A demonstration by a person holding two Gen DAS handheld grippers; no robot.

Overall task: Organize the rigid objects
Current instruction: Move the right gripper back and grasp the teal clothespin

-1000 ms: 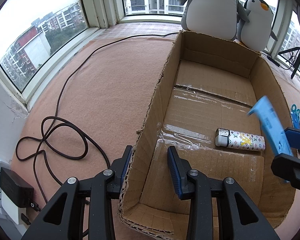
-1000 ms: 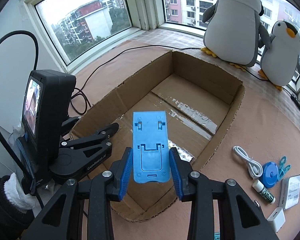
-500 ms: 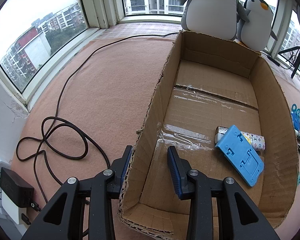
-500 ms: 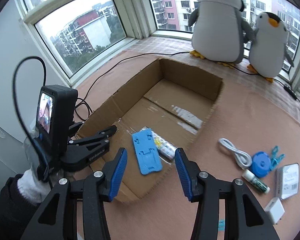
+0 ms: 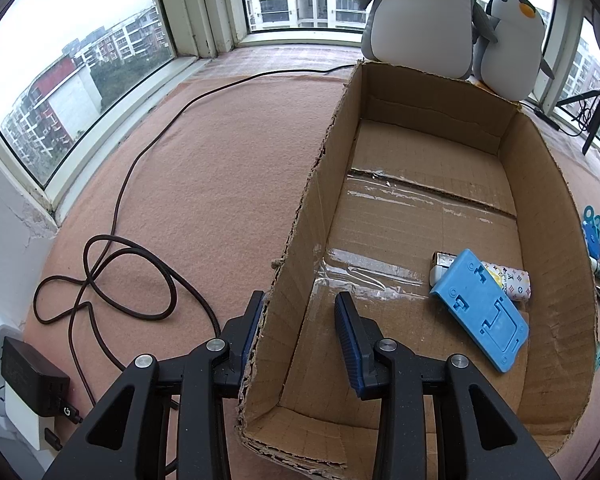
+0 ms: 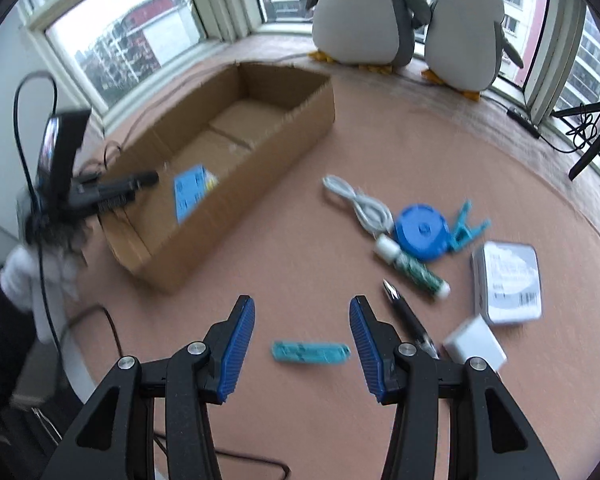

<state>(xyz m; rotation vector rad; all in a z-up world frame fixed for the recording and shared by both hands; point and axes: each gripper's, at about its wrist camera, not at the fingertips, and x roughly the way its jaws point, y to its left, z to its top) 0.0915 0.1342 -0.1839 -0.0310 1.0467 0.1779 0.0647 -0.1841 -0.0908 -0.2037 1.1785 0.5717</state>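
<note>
The cardboard box (image 5: 308, 208) lies open on the pink felt; it also shows in the right wrist view (image 6: 260, 168). Inside lie a blue phone stand (image 5: 482, 310) and a patterned white tube (image 5: 504, 280); the stand shows blurred in the right wrist view (image 6: 190, 192). My left gripper (image 5: 300, 320) is open, its jaws astride the box's left wall. My right gripper (image 6: 302, 332) is open and empty above the felt, over a teal clip (image 6: 310, 352). The left gripper shows at the box's near corner (image 6: 116, 194).
Loose on the felt to the right: white cable (image 6: 360, 204), blue round tape (image 6: 422, 232), teal clamp (image 6: 468, 228), green tube (image 6: 412, 268), pen (image 6: 406, 316), white charger (image 6: 474, 344), grey case (image 6: 508, 280). Two plush penguins (image 6: 364, 8) stand behind. A dark cord (image 5: 112, 280) lies left.
My right gripper let the blue stand go into the box, opened, and swung right and back over the loose items. The left gripper has held still on the box wall.
</note>
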